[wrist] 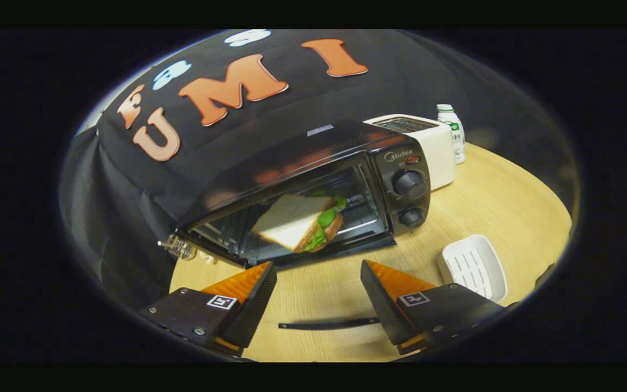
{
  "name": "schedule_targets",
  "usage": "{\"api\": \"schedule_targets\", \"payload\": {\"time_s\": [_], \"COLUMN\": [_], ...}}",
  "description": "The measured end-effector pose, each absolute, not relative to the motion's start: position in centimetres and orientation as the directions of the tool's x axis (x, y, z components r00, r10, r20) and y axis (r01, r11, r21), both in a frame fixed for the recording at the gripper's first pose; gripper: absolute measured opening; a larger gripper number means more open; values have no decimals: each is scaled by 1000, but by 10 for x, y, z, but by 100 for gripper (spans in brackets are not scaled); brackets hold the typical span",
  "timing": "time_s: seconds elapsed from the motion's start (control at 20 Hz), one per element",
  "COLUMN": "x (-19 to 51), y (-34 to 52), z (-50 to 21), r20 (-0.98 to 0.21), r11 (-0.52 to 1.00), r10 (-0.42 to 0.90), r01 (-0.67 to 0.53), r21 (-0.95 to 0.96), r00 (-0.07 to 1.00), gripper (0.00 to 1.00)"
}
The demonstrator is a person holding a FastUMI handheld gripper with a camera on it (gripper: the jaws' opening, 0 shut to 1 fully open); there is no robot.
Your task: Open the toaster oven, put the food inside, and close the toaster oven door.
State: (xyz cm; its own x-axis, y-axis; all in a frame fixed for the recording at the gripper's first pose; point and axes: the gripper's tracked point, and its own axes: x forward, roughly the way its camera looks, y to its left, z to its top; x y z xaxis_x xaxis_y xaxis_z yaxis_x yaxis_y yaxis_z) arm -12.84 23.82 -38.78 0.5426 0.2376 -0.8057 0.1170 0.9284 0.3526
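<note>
Black toaster oven point(313, 185) sits on the light wood bench point(509, 207), seen from the gripper view. Its door point(318, 256) is down and open toward the gripper point(318, 280). Sandwich point(297, 220), white bread with green filling, lies tilted inside the oven cavity on the rack, beyond the jaws. Jaws are spread wide apart and released, holding nothing; bare bench shows between the two orange-faced fingers point(242, 283), whose tips sit just short of the door edge. Two knobs point(409, 184) are on the oven's right panel. White toaster point(427, 141) stands just beside the oven on the right, a small white bottle point(452, 133) behind it. White slotted tray point(474, 267) lies on the bench near the right finger.
</note>
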Motion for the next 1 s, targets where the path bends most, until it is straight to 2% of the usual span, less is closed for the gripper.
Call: {"api": "schedule_targets", "payload": {"time_s": [0.25, 0.4, 0.6, 0.7, 0.85, 1.0], "x": [-187, -221, -259, -266, -269, -256], "y": [237, 234, 241, 241, 247, 253], "z": [-402, -417, -434, -440, -452, -456], "r20": [-874, -918, -941, -944, -951, -944], "r11": [957, 967, 961, 956, 950, 946], "r10": [257, 245, 271, 272, 277, 291], "r01": [16, -11, -106, -162, -186, -194], "r21": [289, 255, 254, 244, 251, 259], "r00": [412, 311, 205, 186, 134, 155], "gripper": [98, 98, 98, 98, 98, 97]}}
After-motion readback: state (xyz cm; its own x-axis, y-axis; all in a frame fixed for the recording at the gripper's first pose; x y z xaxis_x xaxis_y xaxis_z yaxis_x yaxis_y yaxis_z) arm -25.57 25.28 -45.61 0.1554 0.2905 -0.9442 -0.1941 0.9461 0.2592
